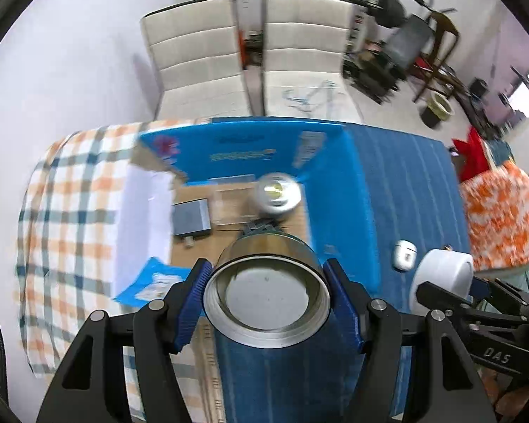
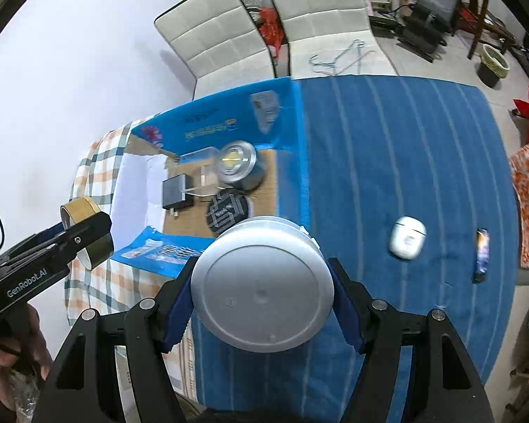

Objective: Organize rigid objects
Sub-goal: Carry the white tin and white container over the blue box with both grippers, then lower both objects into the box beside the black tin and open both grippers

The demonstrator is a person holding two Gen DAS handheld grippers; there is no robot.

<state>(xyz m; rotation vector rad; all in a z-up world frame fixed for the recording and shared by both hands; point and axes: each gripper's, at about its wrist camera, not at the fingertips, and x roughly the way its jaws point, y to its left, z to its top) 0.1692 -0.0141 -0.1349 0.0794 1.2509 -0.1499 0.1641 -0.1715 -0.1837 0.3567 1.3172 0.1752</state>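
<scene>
I was carrying a tape roll (image 1: pixel 268 299) clamped in the left gripper (image 1: pixel 268 303) and a round silver lid (image 2: pixel 262 287) clamped in the right gripper (image 2: pixel 262 303), and next I judged both should be lowered into the open blue box (image 1: pixel 338 190).

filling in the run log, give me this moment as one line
left gripper: shut on tape roll | right gripper: shut on round tin | both above open box | earbud case on cloth
</scene>
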